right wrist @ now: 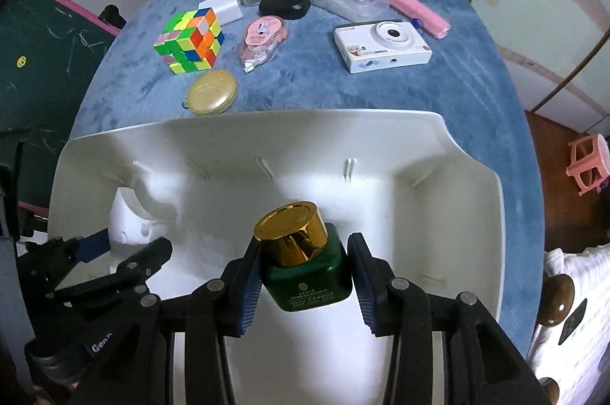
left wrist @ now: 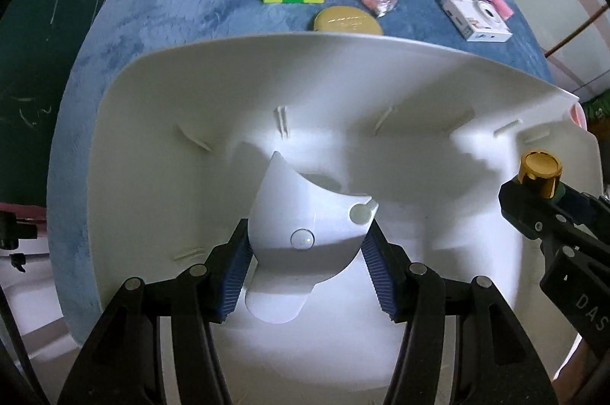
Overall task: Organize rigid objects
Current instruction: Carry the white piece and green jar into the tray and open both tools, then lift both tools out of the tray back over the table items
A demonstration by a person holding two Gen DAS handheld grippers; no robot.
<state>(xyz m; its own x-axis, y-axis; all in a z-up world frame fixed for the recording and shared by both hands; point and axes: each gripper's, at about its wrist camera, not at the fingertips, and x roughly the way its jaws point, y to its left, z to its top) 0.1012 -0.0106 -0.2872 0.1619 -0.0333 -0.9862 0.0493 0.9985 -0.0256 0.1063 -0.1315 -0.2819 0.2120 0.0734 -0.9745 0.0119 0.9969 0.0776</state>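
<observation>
Green bottle [right wrist: 309, 266] with a gold cap [right wrist: 291, 231] sits clamped between the right gripper [right wrist: 305, 285] pads, over the white bin [right wrist: 244, 138]. Over on the bin's left, the left gripper [left wrist: 305, 275] is closed on a white curved piece [left wrist: 305, 214], held above the bin floor. Beyond the bin, on the blue cloth [right wrist: 476, 92]: gold tin [right wrist: 213, 92] just past the rim, cube [right wrist: 189, 40], pink tape dispenser [right wrist: 263, 35], white camera [right wrist: 383, 46] out right.
</observation>
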